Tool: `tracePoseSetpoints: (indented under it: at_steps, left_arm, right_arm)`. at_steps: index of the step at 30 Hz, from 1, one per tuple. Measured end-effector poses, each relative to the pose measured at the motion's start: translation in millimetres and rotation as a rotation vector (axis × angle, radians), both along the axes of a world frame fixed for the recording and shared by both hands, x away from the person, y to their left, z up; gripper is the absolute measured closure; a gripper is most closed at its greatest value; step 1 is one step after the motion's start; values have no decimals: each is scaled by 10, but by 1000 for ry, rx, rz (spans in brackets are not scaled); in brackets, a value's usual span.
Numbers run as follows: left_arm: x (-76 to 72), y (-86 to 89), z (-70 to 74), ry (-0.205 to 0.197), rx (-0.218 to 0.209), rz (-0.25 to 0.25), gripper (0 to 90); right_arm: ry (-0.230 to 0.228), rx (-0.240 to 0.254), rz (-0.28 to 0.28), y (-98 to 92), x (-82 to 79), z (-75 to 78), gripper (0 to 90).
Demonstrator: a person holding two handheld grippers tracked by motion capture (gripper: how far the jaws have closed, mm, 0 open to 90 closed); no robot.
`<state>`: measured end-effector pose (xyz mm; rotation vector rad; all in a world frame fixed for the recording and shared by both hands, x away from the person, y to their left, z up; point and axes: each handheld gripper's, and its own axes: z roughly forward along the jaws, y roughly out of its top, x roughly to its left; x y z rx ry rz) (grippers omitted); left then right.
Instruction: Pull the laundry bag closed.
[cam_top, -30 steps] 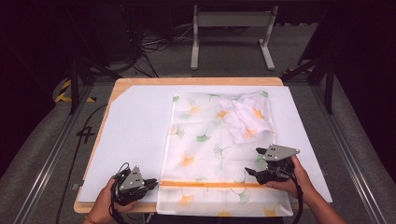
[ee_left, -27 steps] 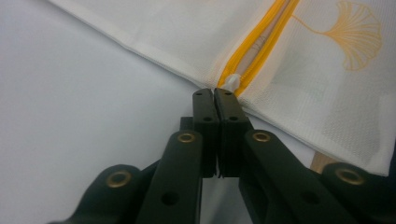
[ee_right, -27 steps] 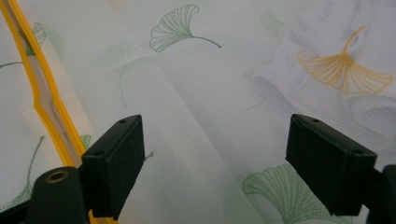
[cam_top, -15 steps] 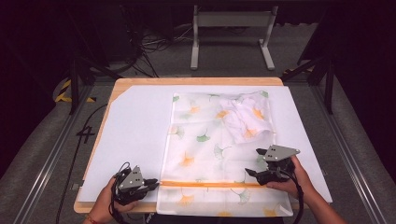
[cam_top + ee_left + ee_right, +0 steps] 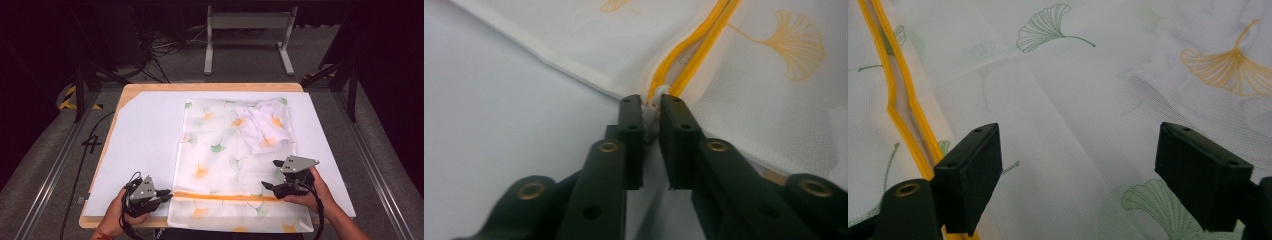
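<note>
A white mesh laundry bag (image 5: 220,150) printed with ginkgo leaves lies flat on the white sheet (image 5: 145,135). An orange zipper (image 5: 225,196) runs across the bag's near end. Inside its far right corner is a folded white garment (image 5: 262,125). My left gripper (image 5: 167,195) sits at the zipper's left end. Its jaws have just been closing and are shut on the small white zipper pull (image 5: 657,92), where the orange zipper (image 5: 694,55) begins. My right gripper (image 5: 267,186) hovers open over the mesh (image 5: 1078,100) near the zipper's right part (image 5: 898,100), nothing between its fingers.
The white sheet covers a wooden table (image 5: 150,87) whose near edge lies under the bag's bottom hem. A metal stand (image 5: 247,25) and floor cables (image 5: 155,50) are beyond the far edge. Bare sheet extends to the left of the bag.
</note>
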<state>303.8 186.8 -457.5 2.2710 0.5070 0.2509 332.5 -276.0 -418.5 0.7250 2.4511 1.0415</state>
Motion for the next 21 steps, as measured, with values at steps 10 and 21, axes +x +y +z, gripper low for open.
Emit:
tracePoseSetpoints:
  at_steps: [10,21]
  left_arm:
    - [-17,53,53,-35,-4,13,896]
    - [-27,49,108,-84,13,5,896]
  right_arm:
    - [11,-3,1,-7,-6,-19,208]
    - [35,-22,54,63,-34,-59,241]
